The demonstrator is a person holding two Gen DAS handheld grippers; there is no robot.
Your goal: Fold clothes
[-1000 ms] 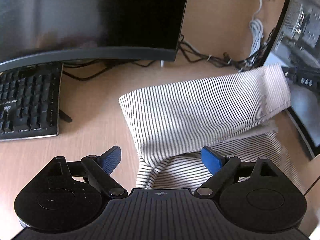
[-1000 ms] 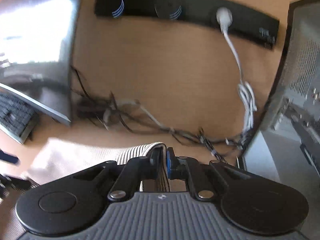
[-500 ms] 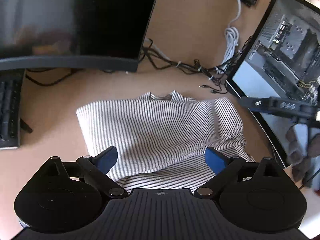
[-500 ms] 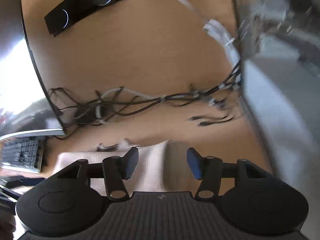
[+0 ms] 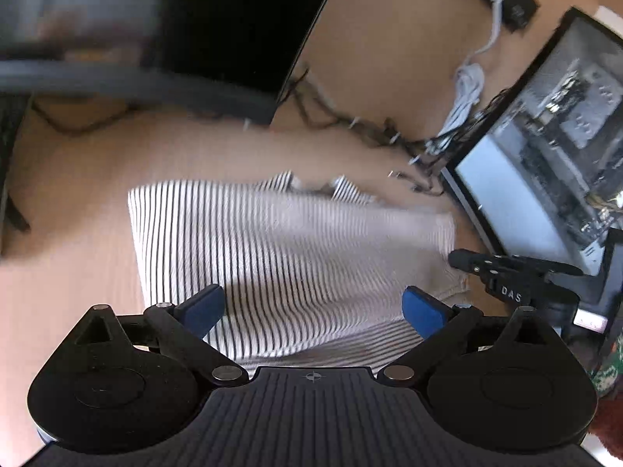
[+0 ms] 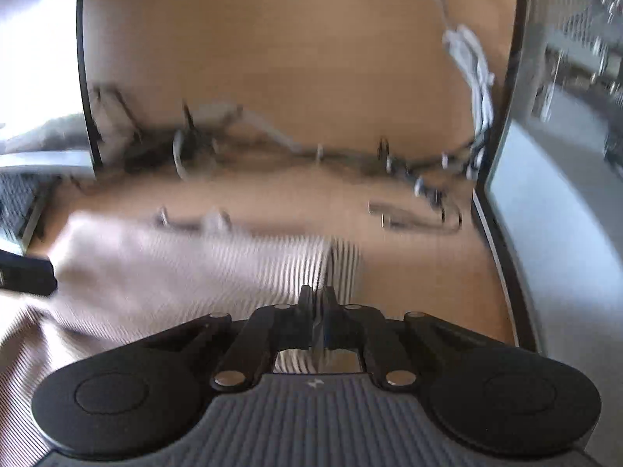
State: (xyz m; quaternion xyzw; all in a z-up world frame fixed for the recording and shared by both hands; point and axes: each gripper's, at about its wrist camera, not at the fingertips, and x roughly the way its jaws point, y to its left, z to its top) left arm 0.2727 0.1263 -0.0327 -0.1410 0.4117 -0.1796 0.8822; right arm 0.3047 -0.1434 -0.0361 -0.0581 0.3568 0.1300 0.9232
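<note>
Striped shirt (image 5: 296, 249) lies folded, blurred; left tongs (image 5: 313, 309) spread, right tongs (image 6: 318, 303) pinching its edge.

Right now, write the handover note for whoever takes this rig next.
Left gripper: open, holding nothing, poised over the near part of the striped shirt.
Right gripper: fingers together at the shirt's right edge, with striped cloth between them, though motion blur hides the pinch itself.
The shirt lies on the wooden desk, between the monitor and the computer case, cables behind it.
Done: one layer already folded over; collar at the far edge.
Left: finish the remaining folds and square the edges. Keep the cloth off the cables.
</note>
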